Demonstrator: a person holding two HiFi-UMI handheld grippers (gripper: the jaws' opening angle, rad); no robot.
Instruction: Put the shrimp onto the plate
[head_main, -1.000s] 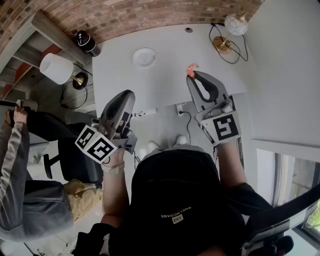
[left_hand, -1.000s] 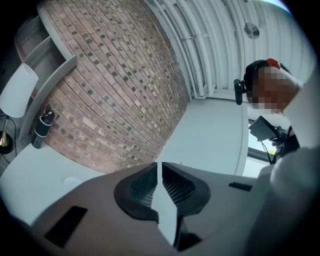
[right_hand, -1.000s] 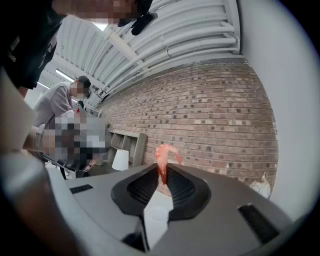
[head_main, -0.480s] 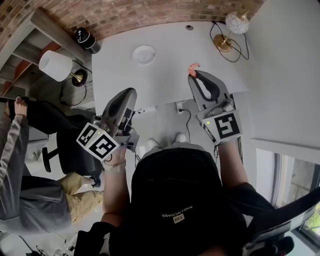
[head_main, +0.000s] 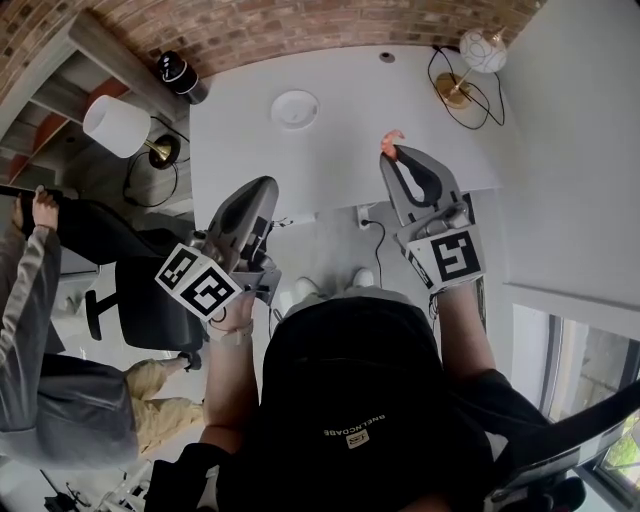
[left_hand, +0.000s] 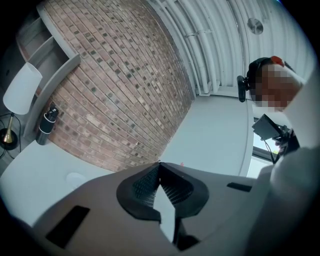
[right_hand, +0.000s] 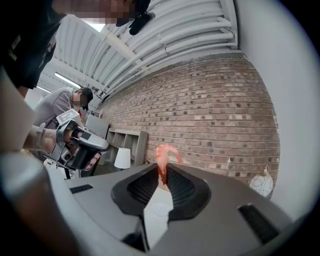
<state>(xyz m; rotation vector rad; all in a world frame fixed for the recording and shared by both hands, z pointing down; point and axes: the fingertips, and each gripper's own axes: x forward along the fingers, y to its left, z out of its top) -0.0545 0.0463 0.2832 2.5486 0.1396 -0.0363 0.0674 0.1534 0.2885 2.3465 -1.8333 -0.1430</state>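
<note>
Right jaws: my right gripper (right_hand: 162, 176) pinches the shrimp (right_hand: 164, 159) at the tips; its pink body curls up above them.
Left jaws: my left gripper (left_hand: 159, 165) is pressed together, nothing between.
Shrimp position: over the near part of the desk (head_main: 340, 95).
Plate: white plate (head_main: 294, 108) on the desk, well apart from the shrimp, farther back and to its left.
Left gripper position: short of the desk's near edge.

Pink-orange shrimp (right_hand: 163, 160), white plate (head_main: 294, 109), white table (head_main: 340, 160), red-brown brick wall (head_main: 300, 25).
</note>
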